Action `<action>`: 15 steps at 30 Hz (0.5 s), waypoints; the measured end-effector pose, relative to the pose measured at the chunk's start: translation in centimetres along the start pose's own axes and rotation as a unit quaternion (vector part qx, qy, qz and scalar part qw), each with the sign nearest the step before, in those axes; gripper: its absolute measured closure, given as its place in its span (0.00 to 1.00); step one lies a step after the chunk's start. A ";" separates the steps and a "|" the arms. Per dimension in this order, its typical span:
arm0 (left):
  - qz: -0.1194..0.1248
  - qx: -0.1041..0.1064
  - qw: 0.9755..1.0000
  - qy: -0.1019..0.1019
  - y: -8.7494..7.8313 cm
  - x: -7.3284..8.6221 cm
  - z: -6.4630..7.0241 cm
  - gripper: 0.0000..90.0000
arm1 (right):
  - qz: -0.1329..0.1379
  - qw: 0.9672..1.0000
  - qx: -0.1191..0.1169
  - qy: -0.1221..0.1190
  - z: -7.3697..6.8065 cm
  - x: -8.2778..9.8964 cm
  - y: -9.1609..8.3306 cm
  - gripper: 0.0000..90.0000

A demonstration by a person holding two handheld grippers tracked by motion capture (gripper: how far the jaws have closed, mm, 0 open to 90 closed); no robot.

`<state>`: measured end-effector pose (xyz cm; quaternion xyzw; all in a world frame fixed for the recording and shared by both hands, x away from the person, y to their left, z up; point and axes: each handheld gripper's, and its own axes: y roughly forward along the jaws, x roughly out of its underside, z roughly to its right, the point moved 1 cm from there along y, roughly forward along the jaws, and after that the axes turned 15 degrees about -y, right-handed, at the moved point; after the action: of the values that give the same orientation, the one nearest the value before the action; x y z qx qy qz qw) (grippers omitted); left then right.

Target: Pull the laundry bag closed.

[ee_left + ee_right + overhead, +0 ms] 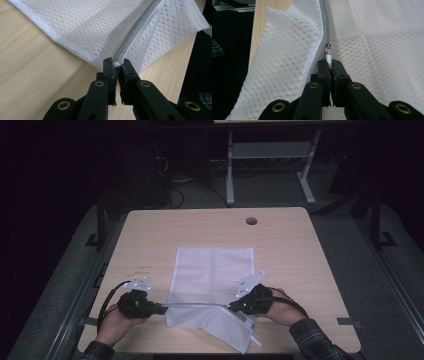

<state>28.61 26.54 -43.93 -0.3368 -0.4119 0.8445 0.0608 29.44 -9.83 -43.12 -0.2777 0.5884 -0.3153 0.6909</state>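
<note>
White mesh laundry bag [212, 275] flat on counter [300, 250], near edge lifted, contents not discernible. Zipper [195, 304] stretched taut between 2 grippers. Left gripper [117, 65] jaws clamped on zipper end. Right gripper [329, 62] jaws clamped on zipper pull [328, 50]; metal slider visible in right gripper view, too small in high view.

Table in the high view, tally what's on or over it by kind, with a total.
White mesh bag: 1
Grippers: 2, left gripper and right gripper, each shut on the bag's zipper
Total: 3
</note>
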 end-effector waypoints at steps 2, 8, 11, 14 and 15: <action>0.001 0.001 1.000 0.000 -0.1 0.0 0.0 0.94 | 0.000 1.000 0.001 0.003 0.0 0.1 -0.1 0.96; -0.001 0.000 1.000 0.001 0.0 -0.1 0.1 0.94 | -0.003 1.000 0.002 0.006 -0.1 0.4 -0.4 0.96; 0.000 0.000 1.000 0.000 0.0 0.0 0.0 0.94 | -0.005 1.000 0.002 0.003 -0.1 0.5 -0.6 0.96; 0.001 0.000 1.000 -0.003 -0.1 0.0 -0.1 0.94 | -0.004 1.000 0.004 0.008 -0.2 0.7 -0.8 0.96; 0.001 0.002 1.000 -0.003 -0.1 0.0 -0.1 0.94 | -0.005 1.000 0.006 0.005 -0.2 0.8 -0.9 0.96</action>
<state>28.65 26.63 -43.93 -0.3345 -0.4102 0.8464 0.0593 29.23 -10.99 -42.99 -0.2749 0.5888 -0.3238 0.6877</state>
